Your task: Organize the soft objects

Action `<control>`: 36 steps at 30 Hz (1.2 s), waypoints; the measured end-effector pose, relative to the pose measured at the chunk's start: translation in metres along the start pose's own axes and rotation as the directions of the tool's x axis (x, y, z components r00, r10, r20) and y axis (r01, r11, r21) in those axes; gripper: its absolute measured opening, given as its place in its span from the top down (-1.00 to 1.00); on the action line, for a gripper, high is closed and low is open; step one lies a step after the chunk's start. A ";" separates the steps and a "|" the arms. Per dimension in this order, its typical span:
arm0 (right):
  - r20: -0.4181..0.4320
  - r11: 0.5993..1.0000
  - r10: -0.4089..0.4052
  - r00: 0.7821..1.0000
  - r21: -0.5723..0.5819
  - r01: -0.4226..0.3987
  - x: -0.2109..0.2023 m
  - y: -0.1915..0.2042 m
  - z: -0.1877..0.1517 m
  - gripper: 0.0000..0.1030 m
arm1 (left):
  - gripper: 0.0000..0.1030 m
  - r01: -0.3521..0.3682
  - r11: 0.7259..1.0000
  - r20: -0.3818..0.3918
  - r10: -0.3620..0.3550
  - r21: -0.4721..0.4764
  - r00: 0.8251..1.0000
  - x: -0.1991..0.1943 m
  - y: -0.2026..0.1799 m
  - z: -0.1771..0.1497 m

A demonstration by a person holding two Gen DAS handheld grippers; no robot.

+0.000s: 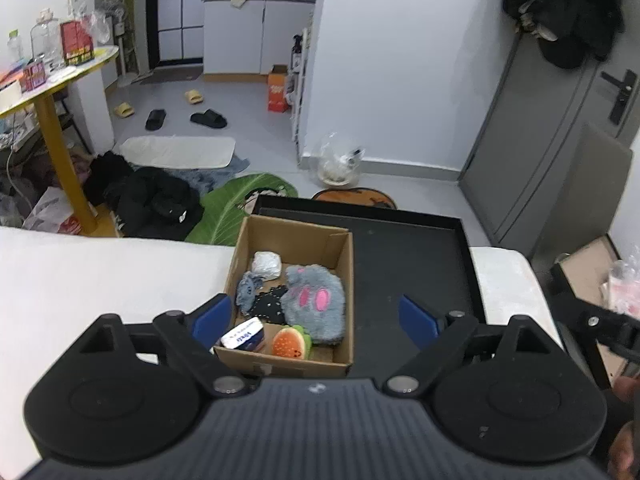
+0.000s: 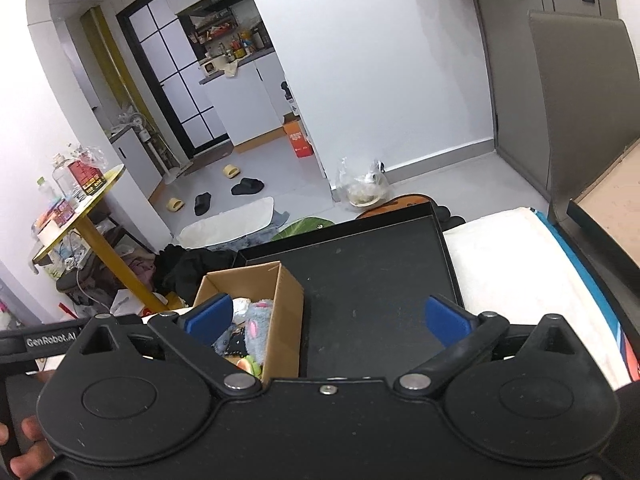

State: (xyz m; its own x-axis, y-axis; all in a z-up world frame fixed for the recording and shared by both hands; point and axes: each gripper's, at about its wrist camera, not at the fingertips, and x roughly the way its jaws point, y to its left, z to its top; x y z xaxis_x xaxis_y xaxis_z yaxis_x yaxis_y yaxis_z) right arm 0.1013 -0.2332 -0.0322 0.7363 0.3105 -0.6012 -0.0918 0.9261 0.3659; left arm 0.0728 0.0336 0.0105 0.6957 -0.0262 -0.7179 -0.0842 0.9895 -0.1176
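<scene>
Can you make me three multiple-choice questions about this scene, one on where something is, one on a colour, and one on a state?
1. Where does the cardboard box sit?
A. on the left part of the black tray
B. on the floor
C. on the yellow table

2. What colour are the spots on the grey furry toy?
A. green
B. pink
C. yellow

3. How are the left gripper and right gripper?
A. both shut
B. one holding a toy
C. both open, empty

Answers:
1 A, the box stands in the tray's left part.
2 B, pink patches show on the fur.
3 C, blue pads stand wide apart with nothing between.
</scene>
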 end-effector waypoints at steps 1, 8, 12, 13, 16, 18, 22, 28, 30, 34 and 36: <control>0.000 1.000 -0.001 1.000 0.000 0.001 -0.003 0.001 -0.001 -1.00 | -0.76 0.006 1.000 0.006 -0.006 0.002 1.000 -0.006 -0.001 -0.002; 0.009 1.000 -0.019 1.000 -0.021 0.020 -0.030 0.011 -0.003 -1.00 | -0.87 0.008 0.999 0.024 -0.009 0.038 1.000 -0.035 -0.010 -0.007; 0.019 0.998 -0.041 0.999 -0.038 0.042 -0.041 0.015 -0.001 -1.00 | -0.96 0.009 0.999 0.055 -0.012 0.044 0.998 -0.054 -0.012 -0.009; 0.019 0.998 -0.043 0.999 -0.040 0.044 -0.044 0.016 0.000 -1.00 | -0.99 0.009 0.999 0.058 -0.012 0.044 0.998 -0.057 -0.012 -0.009; 0.016 0.997 -0.059 0.998 -0.054 0.060 -0.050 0.020 0.000 -1.00 | -1.00 -0.001 0.999 0.069 -0.002 0.042 0.998 -0.067 -0.012 -0.009; 0.009 0.995 -0.076 0.997 -0.069 0.077 -0.052 0.023 -0.001 -1.00 | -1.00 -0.004 0.999 0.075 0.001 0.040 0.997 -0.072 -0.011 -0.008; -0.023 0.992 -0.098 0.995 -0.080 0.096 -0.050 0.027 -0.001 -1.00 | -1.00 0.013 1.000 0.091 -0.016 0.027 0.996 -0.081 -0.008 -0.006; -0.020 0.993 -0.081 0.997 -0.091 0.079 -0.056 0.032 -0.005 -1.00 | -1.00 0.010 0.999 0.113 -0.014 0.042 0.993 -0.096 -0.013 -0.010; -0.014 0.992 -0.075 0.997 -0.098 0.074 -0.058 0.033 -0.005 -1.00 | -1.00 0.006 0.999 0.117 -0.012 0.048 0.993 -0.098 -0.016 -0.011; -0.008 0.992 -0.072 0.997 -0.103 0.071 -0.062 0.032 -0.006 -1.00 | -1.00 0.004 0.998 0.122 -0.011 0.058 0.992 -0.101 -0.021 -0.012; -0.004 0.993 -0.060 0.998 -0.103 0.060 -0.063 0.030 -0.006 -1.00 | -1.00 0.006 0.998 0.123 -0.014 0.061 0.992 -0.102 -0.023 -0.012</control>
State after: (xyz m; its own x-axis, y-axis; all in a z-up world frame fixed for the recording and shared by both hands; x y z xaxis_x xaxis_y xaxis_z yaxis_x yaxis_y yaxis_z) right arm 0.0477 -0.2236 0.0127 0.7376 0.2549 -0.6253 -0.1160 0.9601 0.2545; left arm -0.0047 0.0123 0.0781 0.7795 -0.0221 -0.6261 -0.0363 0.9961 -0.0804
